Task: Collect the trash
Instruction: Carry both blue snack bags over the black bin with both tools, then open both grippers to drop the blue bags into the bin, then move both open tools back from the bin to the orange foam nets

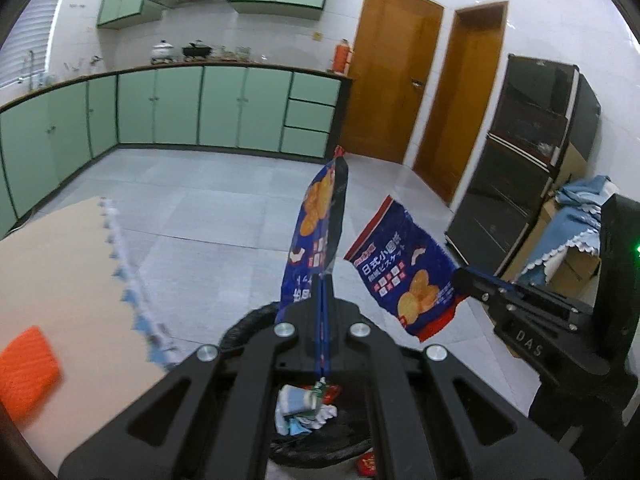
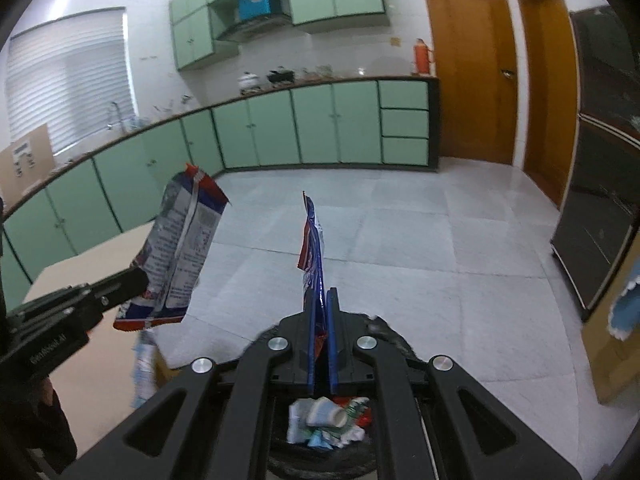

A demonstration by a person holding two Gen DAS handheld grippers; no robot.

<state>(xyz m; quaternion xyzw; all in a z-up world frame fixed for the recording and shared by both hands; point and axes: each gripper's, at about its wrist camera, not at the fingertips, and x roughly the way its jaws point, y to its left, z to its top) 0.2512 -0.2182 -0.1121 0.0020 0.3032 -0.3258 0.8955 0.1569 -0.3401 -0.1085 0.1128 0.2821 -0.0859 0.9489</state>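
My left gripper [image 1: 325,280] is shut on a blue biscuit wrapper [image 1: 318,224] that stands up between its fingers. My right gripper [image 2: 321,300] is shut on a second blue biscuit wrapper [image 2: 313,248], seen edge-on. Each view shows the other gripper too: the right gripper [image 1: 460,280] with its wrapper [image 1: 404,268], and the left gripper [image 2: 140,280] with its wrapper [image 2: 180,252]. Both grippers hang over a black-lined trash bin [image 1: 248,320] that holds crumpled paper and wrappers [image 1: 304,404]; the bin also shows in the right wrist view [image 2: 392,340].
A beige table [image 1: 60,272] with a blue-fringed cloth edge and an orange object [image 1: 28,364] is to the left. A red wrapper [image 1: 366,466] lies on the floor by the bin. Green cabinets line the far walls. A dark cabinet [image 1: 520,152] and covered boxes [image 1: 576,240] stand at right.
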